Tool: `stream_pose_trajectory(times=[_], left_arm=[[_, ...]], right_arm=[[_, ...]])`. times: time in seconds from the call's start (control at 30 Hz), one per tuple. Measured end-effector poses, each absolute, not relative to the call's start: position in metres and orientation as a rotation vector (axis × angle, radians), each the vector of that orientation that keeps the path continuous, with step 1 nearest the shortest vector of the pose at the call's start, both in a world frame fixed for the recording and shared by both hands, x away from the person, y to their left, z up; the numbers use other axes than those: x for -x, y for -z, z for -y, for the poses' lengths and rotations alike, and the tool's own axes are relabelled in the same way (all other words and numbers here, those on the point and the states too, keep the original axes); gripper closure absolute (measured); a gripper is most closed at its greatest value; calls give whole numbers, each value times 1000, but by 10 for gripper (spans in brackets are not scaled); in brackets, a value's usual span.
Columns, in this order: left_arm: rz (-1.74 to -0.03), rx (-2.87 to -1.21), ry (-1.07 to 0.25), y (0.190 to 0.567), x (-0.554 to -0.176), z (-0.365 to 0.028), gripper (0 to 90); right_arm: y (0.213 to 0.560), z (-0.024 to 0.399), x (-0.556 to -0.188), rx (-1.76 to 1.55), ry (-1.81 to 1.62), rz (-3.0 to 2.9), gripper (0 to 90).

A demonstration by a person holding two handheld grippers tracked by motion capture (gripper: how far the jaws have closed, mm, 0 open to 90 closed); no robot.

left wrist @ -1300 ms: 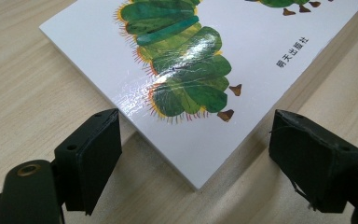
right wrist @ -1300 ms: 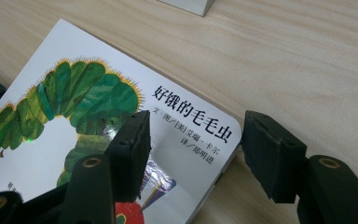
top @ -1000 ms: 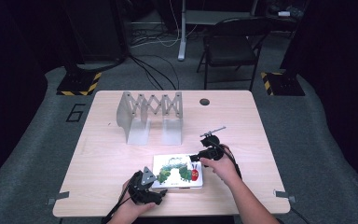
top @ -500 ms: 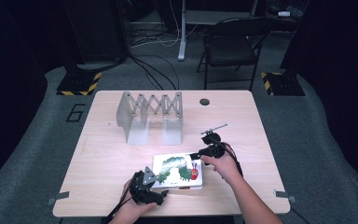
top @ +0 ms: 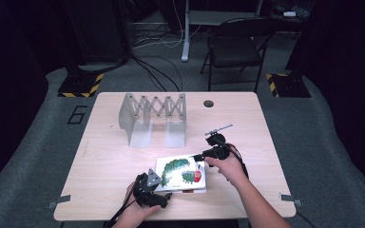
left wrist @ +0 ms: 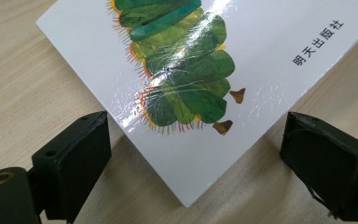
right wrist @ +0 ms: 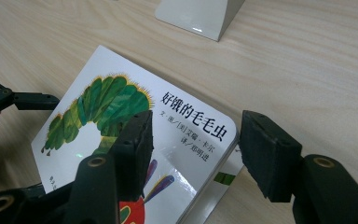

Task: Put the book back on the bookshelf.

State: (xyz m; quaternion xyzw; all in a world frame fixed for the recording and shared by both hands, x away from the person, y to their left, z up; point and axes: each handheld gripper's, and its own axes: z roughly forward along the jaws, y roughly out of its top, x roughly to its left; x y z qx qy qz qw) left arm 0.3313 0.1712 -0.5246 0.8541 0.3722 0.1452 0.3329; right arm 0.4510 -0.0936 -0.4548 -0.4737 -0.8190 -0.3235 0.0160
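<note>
A white picture book [top: 180, 173] with a green caterpillar on its cover lies flat near the table's front edge. My left gripper [top: 163, 191] is at the book's near left corner. In the left gripper view that corner [left wrist: 186, 154] sits between the wide-apart jaws of the open left gripper [left wrist: 193, 140], touching neither. My right gripper [top: 200, 157] is at the book's far right corner. In the right gripper view the open right gripper [right wrist: 198, 140] straddles the rounded corner of the book [right wrist: 186, 116], and a second printed layer [right wrist: 223, 179] peeks out from under it.
A pale accordion-style rack [top: 153, 114] stands upright at the back of the wooden table [top: 100, 161], and its foot [right wrist: 200, 16] shows beyond the book. A dark round hole [top: 208, 103] is near the back edge. A folding chair [top: 235, 45] stands behind the table.
</note>
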Motion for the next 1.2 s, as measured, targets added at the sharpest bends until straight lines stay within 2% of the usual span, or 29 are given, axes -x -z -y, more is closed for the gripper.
stream_pose_trajectory(times=[0.7,0.93,1.2], left_arm=[[-1015,-2266,-393,521,-338,-167,73],[-964,-2279,-475,520,-334,-164,76],[-908,-2283,-541,519,-330,-163,129]], right_arm=[[449,91,-448,1462,1001,2566,447],[449,91,-449,1449,1003,2577,453],[449,90,-448,1453,1006,2571,455]])
